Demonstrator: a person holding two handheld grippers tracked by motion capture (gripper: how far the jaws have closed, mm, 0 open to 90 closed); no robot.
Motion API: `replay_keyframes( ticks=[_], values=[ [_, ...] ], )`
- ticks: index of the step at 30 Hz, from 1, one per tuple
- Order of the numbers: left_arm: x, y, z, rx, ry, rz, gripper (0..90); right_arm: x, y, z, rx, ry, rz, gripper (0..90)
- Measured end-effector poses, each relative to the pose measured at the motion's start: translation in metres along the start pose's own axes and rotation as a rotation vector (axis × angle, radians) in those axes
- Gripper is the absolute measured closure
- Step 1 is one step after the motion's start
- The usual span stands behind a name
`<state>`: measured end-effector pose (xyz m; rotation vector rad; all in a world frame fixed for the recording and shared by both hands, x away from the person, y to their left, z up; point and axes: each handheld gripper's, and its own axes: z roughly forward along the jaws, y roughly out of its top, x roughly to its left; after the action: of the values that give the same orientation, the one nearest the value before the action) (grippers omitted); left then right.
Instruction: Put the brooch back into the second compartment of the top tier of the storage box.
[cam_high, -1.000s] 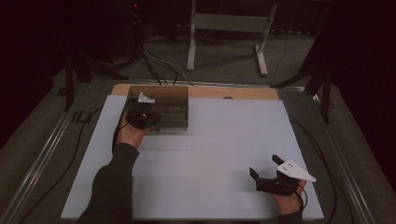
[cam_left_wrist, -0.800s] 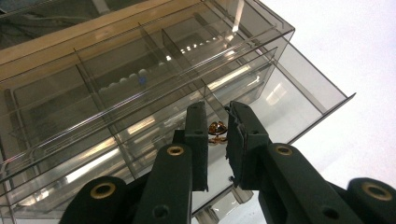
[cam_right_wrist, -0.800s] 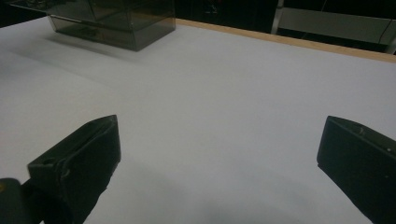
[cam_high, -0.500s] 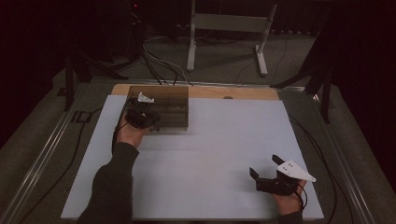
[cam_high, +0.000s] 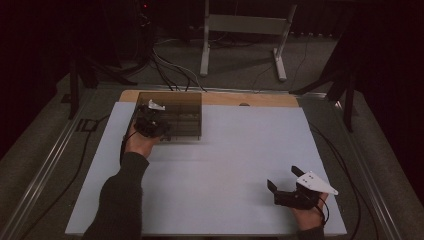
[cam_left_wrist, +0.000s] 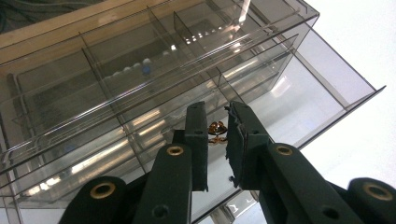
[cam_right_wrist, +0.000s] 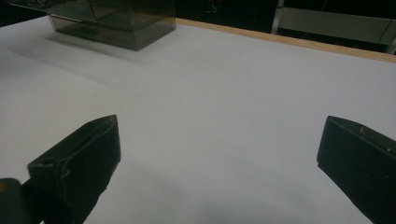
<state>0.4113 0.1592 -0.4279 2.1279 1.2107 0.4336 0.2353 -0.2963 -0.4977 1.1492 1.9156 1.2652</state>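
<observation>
Smoky, see-through plastic drawer cabinet (cam_high: 175, 115) at the far left of the desk (cam_high: 235, 165), close to the bare wooden strip (cam_high: 260, 99) along the far edge. Boxy, hard-edged, thin-walled; glossy panes catching streaks of light. Split by clear partitions into several compartments, with shallow drawers stacked inside. One drawer (cam_left_wrist: 299, 93) drawn out a little from the front, its flat floor and thin rim jutting past the cabinet's face. Row of small pale and bluish round shapes visible dimly through the walls in an upper compartment, too blurred to name.

Small brass-coloured knob (cam_left_wrist: 216, 129) on the drawer front, shiny and rounded, tiny against the black pads. Left gripper (cam_left_wrist: 217, 135) clamped on that knob, jaws drawn close with only the knob between them. Matte black jaws, blocky and straight, joined to arms with brass-coloured rivets. In the high view, left gripper (cam_high: 150, 125) pressed up to the cabinet's near left face, dark sleeve (cam_high: 120, 200) behind it.

Right gripper (cam_high: 285, 185) well apart from the cabinet, low over the near right corner of the desk, jaws spread wide with nothing between them; grey three-cornered plate on top. Desk surface pale, smooth, matte, sheet-like.
</observation>
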Motion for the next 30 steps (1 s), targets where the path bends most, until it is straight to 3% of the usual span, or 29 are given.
replay_keyframes(
  ticks=[10, 18, 23, 26, 30],
  values=[
    [-0.001, 0.000, -0.002, -0.011, 0.004, -0.014, 67.5, 0.000, 0.000, 0.000, 0.001, -0.001, -0.001, 0.0],
    [-0.002, 0.001, -0.006, -0.051, 0.052, -0.041, 39.7, 0.000, 0.000, 0.000, 0.005, 0.000, 0.001, 0.0],
    [-0.003, 0.002, -0.010, -0.084, 0.062, -0.054, 31.3, 0.000, 0.000, 0.000, 0.005, -0.001, 0.002, 0.0],
    [-0.003, 0.002, -0.014, -0.106, 0.052, -0.061, 17.1, 0.000, 0.000, 0.000, 0.004, 0.000, 0.001, 0.0],
    [-0.003, 0.002, -0.019, -0.128, 0.035, -0.067, 10.5, 0.000, 0.000, 0.000, 0.004, 0.001, 0.001, 0.0]
  ],
)
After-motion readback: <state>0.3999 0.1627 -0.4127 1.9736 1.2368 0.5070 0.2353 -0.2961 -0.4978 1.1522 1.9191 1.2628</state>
